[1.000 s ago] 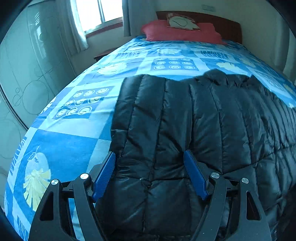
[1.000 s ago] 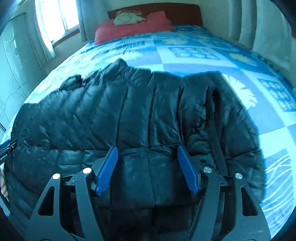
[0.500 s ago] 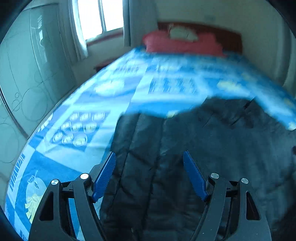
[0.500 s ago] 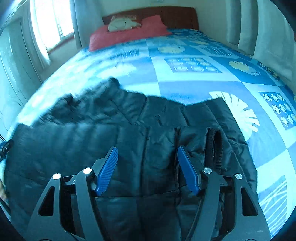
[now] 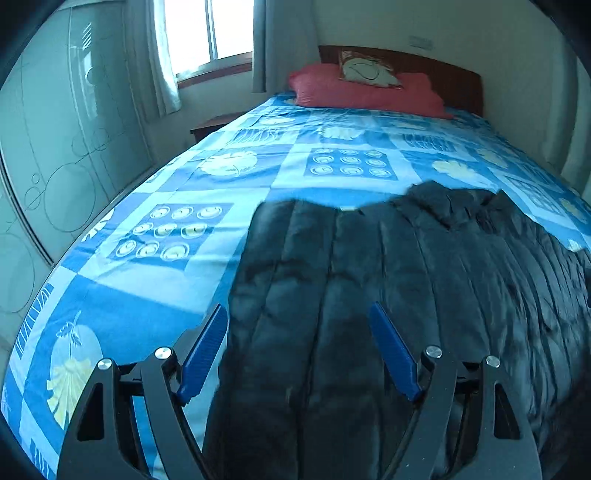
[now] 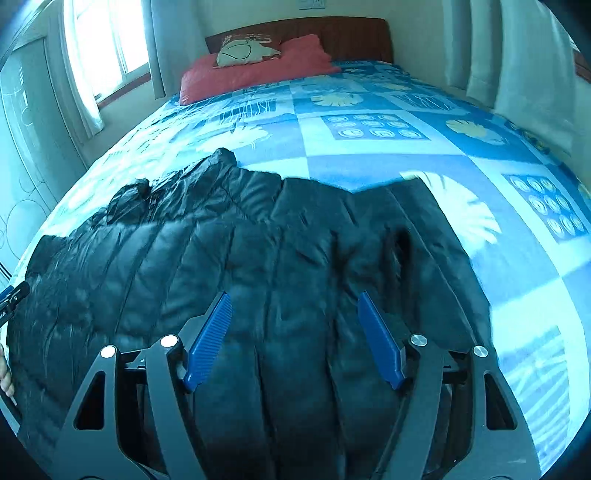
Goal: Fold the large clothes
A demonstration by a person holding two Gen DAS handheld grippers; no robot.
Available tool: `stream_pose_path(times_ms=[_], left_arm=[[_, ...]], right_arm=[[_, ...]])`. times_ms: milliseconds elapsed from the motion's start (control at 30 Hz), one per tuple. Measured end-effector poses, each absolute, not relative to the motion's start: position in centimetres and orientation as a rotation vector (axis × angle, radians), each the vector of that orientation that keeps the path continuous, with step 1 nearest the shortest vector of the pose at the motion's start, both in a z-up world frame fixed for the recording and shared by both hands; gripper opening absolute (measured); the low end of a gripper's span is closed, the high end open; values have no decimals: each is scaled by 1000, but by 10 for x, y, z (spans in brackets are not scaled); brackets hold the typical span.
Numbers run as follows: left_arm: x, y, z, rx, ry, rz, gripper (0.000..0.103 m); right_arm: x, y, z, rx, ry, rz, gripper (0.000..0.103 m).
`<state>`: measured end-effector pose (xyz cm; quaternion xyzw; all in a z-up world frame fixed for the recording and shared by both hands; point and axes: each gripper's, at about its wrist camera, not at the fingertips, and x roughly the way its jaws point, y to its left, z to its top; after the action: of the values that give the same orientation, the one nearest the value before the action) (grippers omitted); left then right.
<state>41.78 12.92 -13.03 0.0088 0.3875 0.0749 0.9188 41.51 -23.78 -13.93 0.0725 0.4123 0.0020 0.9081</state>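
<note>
Both tools wide open over black jacket [image 5: 388, 295].

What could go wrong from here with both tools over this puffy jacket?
1. Both tools, left and right, stand open above the black quilted jacket; on fabric this slick and thick, a grab may catch only the top layer.
2. The bunched collar area may fold in crooked.
3. The blue bedspread could get pinched along the jacket's edge.

FREE: bedspread [image 5: 155, 295] open left of and beyond the jacket [image 5: 369, 277] | OBSTACLES: red pillow [image 5: 362, 92] and headboard [image 6: 332, 33] at far end; wardrobe door [image 5: 55, 147] along left edge; curtains [image 6: 517, 55] close on right
</note>
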Motion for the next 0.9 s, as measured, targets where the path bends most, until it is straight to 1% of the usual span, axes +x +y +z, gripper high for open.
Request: stream_pose_path(times_ms=[67,100,200,267,400,633,767,900], left_arm=[[425,132,-148,11,853,142,79],[428,139,-152,-38,875,127,80],[423,150,-141,-129,883,127,80],[406,156,-130,-145,865,118,79],[339,169,-119,-149,840,70,79],[222,183,-126,-178,880,43,79],[161,186,-133,-217,912,45,79],[119,183,-137,-239,934,43,79]], right_arm=[[418,-238,-150,129,863,16,71],[418,-237,-148,121,862,16,71],[404,-239,-130,161,855,34,71],[380,-243,-119,159,833,41,71],[318,-258,-112,179,847,36,71],[189,-299,-128,273,902,-47,71],[129,-297,-142,254,938,-88,71],[87,-292,-155,268,977,-73,71]])
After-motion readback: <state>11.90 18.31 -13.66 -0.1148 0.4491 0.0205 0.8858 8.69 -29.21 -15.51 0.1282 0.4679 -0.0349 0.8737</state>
